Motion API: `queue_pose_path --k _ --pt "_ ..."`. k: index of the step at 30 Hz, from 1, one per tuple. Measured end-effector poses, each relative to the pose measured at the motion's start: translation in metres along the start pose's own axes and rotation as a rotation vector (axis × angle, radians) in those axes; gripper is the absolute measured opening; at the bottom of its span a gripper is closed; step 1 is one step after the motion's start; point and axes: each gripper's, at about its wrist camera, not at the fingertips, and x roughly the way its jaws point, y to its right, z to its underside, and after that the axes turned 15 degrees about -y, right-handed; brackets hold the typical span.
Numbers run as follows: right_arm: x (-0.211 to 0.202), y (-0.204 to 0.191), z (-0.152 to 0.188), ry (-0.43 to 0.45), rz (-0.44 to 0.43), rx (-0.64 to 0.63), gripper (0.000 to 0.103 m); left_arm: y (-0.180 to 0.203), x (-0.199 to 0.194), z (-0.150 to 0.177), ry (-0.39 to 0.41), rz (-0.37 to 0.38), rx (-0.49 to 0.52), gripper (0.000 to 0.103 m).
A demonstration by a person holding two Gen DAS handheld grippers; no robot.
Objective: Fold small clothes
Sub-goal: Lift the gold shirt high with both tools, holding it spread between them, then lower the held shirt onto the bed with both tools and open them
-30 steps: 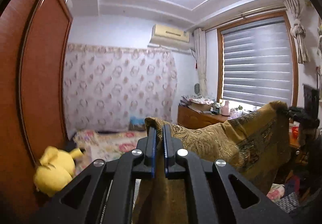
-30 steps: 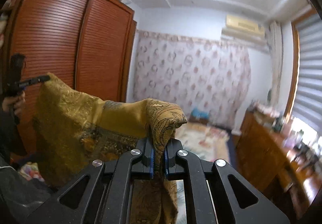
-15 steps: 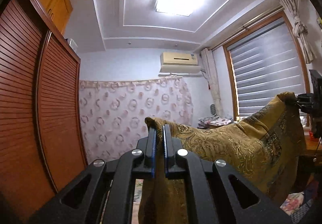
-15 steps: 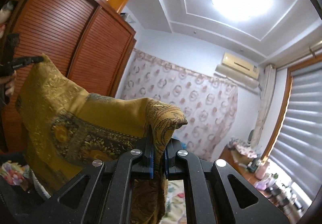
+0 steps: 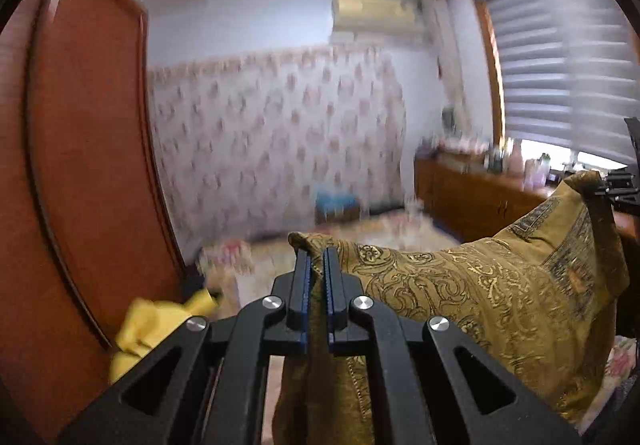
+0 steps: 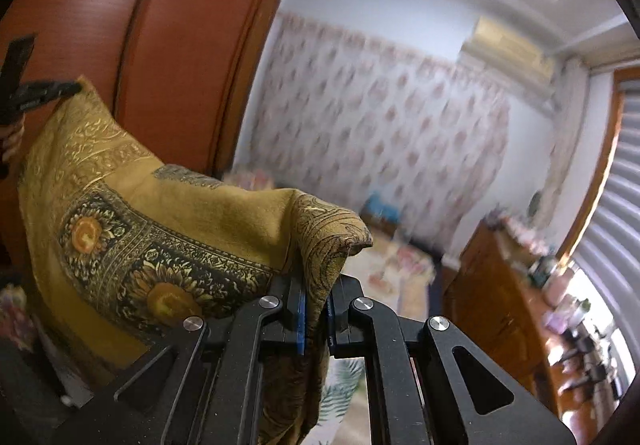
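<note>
- Our left gripper [image 5: 316,257] is clamped on one corner of the mustard paisley scarf [image 5: 480,293], at 6 o'clock in its view.
- Our right gripper [image 6: 316,285] pinches the opposite corner; the cloth sags between them, clear of the bed [image 5: 400,233].
- A yellow plush toy [image 5: 152,325] lies at 8 o'clock; the wardrobe [image 5: 92,125] stands at 9.

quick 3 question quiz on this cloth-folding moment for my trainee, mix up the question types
1. True or false: the left tool is shut on the mustard patterned cloth.
2. What grips the cloth's other corner? A) right tool B) a bare hand C) nothing
3. Fill in: the cloth between the two tools hangs ____ (taut / sagging).

Key: 1 true; 2 A; 3 sagging
</note>
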Motion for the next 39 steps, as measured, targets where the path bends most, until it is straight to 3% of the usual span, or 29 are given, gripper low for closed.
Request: queue_pose_path --k 5,8,13,22,27,30,34,39 --pt "0.141 0.003 0.026 -0.184 -0.063 0.043 0.004 0.012 0.118 0.026 -0.186 0.011 0.001 0.004" --pt "0.201 0.0 0.038 -0.272 -0.062 0.038 0.004 0.02 0.153 0.036 -0.231 0.011 -0.016 0.004" --pt "0.248 0.007 0.041 -0.298 -0.062 0.057 0.004 0.013 0.181 0.033 -0.262 0.029 -0.054 0.004" --pt "0.278 0.023 0.029 -0.256 -0.013 0.135 0.004 -0.001 0.21 0.019 -0.26 0.017 -0.05 0.004" --pt "0.315 0.024 0.039 -0.338 -0.031 0.168 0.009 -0.001 0.24 0.027 -0.343 0.011 -0.056 0.007" --pt "0.323 0.025 0.045 -0.365 -0.026 0.183 0.018 -0.004 0.242 0.031 -0.359 0.01 -0.053 0.018" --pt "0.314 0.033 0.052 -0.361 -0.044 0.228 0.05 -0.006 0.226 0.043 -0.375 0.049 -0.054 0.037" --pt "0.281 0.035 0.068 -0.351 -0.084 0.268 0.055 0.005 0.197 0.073 -0.403 0.095 -0.026 0.053"
